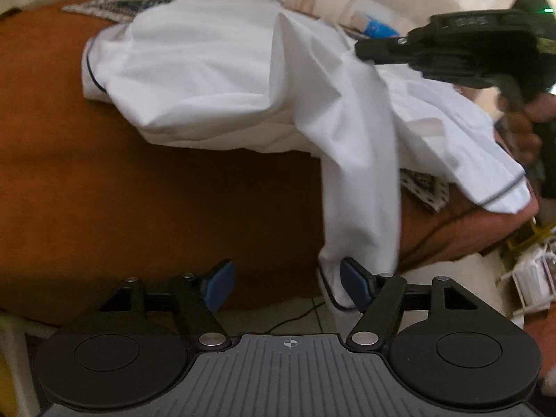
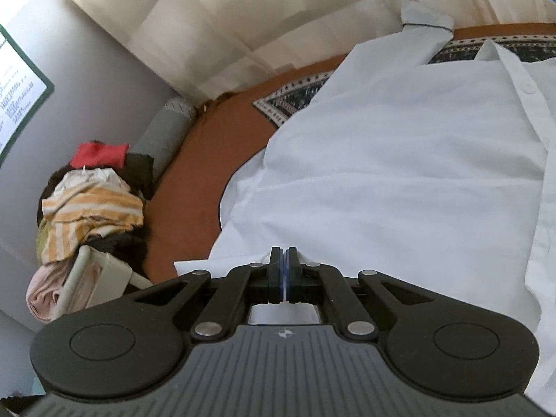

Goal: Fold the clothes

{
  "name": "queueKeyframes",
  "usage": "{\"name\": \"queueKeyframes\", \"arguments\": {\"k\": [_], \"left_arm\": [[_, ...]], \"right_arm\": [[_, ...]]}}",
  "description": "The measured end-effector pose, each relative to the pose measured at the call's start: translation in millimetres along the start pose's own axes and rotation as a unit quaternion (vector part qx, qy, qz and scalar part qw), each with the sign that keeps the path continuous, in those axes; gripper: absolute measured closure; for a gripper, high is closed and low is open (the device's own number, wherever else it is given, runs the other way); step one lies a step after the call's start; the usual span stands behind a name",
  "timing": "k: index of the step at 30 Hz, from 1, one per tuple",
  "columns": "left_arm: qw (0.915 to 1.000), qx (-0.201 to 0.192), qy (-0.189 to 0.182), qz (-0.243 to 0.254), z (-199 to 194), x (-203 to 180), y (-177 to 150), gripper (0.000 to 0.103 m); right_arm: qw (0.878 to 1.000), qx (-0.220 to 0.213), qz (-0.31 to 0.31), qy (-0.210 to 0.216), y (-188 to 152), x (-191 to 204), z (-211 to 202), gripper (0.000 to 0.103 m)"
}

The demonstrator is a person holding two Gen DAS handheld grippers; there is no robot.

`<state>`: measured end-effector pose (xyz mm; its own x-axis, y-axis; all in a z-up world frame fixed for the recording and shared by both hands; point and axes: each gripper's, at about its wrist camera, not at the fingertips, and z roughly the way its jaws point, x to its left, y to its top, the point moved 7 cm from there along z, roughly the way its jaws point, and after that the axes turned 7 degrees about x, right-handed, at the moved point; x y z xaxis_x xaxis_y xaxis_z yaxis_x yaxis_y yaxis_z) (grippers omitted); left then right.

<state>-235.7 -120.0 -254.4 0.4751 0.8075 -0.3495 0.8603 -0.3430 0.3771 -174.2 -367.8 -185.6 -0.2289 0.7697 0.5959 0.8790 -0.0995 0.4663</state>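
We've got the white shirt [image 2: 399,180] centre-right in the right wrist view, spread over the orange bed [image 1: 156,191], sleeve [image 1: 358,208] hanging lower right in the left wrist view. Right gripper [image 2: 285,271] clenched on shirt fabric; left gripper [image 1: 283,286] jaws released, sleeve cuff touching one pad. Shirt rumpled, no neat fold visible, so folding's unfinished. Basket [image 2: 100,271] lower left holds mixed clothes [image 2: 90,205]

Cream curtains [image 2: 215,27] hang behind an orange-covered bed [image 2: 194,180], beside a grey wall [image 2: 87,87].
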Motion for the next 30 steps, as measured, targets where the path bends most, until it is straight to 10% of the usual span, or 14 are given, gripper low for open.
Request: {"name": "queueKeyframes", "arguments": {"k": [6, 15, 17, 20, 24, 30], "left_arm": [[0.9962, -0.029, -0.081, -0.017, -29, -7, 8, 0.021], [0.9957, -0.027, -0.085, -0.027, -19, -15, 41, 0.021], [0.9951, -0.03, -0.093, -0.017, -24, -29, 54, 0.087], [0.9939, -0.035, -0.104, -0.002, -31, -50, 75, 0.093], [0.9918, -0.041, -0.119, 0.017, -40, -78, 102, 0.095], [0.9914, -0.073, -0.108, -0.004, -41, -85, 174, 0.096]], "right_arm": [[0.999, -0.004, 0.011, -0.03, 3, -11, 4, 0.101], [0.999, -0.007, 0.026, -0.031, 3, -18, 11, 0.101], [0.999, -0.006, 0.025, -0.038, 4, -19, 12, 0.099], [0.998, -0.008, 0.014, -0.069, 3, -17, 5, 0.089], [0.988, -0.07, -0.047, -0.13, -11, 5, -50, 0.045], [0.973, -0.123, -0.083, -0.175, -61, 41, -110, 0.039]]}}
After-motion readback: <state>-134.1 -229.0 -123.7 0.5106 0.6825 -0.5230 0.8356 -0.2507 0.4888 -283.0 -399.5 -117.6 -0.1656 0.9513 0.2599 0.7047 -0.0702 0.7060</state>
